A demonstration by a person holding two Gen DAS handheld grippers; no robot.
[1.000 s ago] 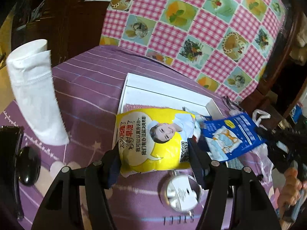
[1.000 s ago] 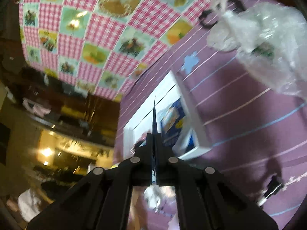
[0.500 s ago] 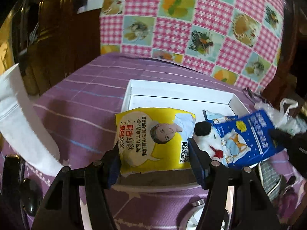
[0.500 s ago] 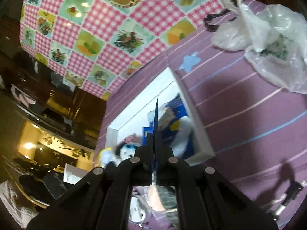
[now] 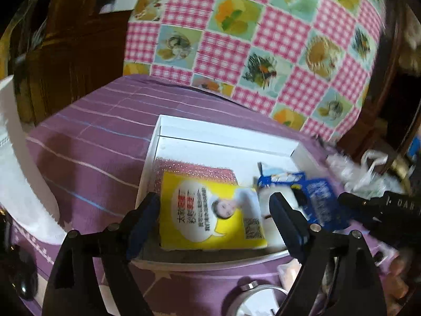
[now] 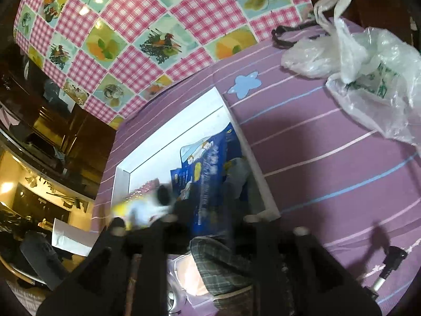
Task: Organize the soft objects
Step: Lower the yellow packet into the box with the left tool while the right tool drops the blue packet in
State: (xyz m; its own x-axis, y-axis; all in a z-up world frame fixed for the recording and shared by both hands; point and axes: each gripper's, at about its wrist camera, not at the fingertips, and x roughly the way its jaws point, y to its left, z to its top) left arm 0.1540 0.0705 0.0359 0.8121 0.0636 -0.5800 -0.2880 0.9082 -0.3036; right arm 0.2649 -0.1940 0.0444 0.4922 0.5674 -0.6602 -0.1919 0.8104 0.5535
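While both grippers hover over the near edge of the white tray point(image 5: 226, 142), most of the sorting appears, as a judgement, to be already done: a yellow packet point(image 5: 210, 210) is seen lying flat inside the tray on a pink sparkly cloth point(image 5: 194, 168), and a blue packet point(image 5: 321, 200) is seen just beside it toward the tray's right side, tilted against or over another blue-and-white pack point(image 5: 279, 177). A small white plush item point(image 5: 265, 197) seems to be wedged between the yellow and blue packets, though blur keeps its shape from being told for certain. The left gripper point(image 5: 213, 210) is held with its fingers spread wide on either side of the yellow packet; its jaws have just been opening, the pads are no longer pressed on the packet, and the packet is left resting in the tray. The right gripper point(image 6: 210, 223) is badly smeared by motion; its jaws have just been opening as well and appear parted, with the blue packet point(image 6: 210, 163) lying ahead of them in the tray and seemingly released. Outside the tray, a white cloth point(image 5: 23, 184) at the left and a crumpled plastic bag point(image 6: 368, 79) on the purple striped tablecloth point(image 6: 315, 158) are left ungathered, so these, if counted as soft items, are judged to be what remains
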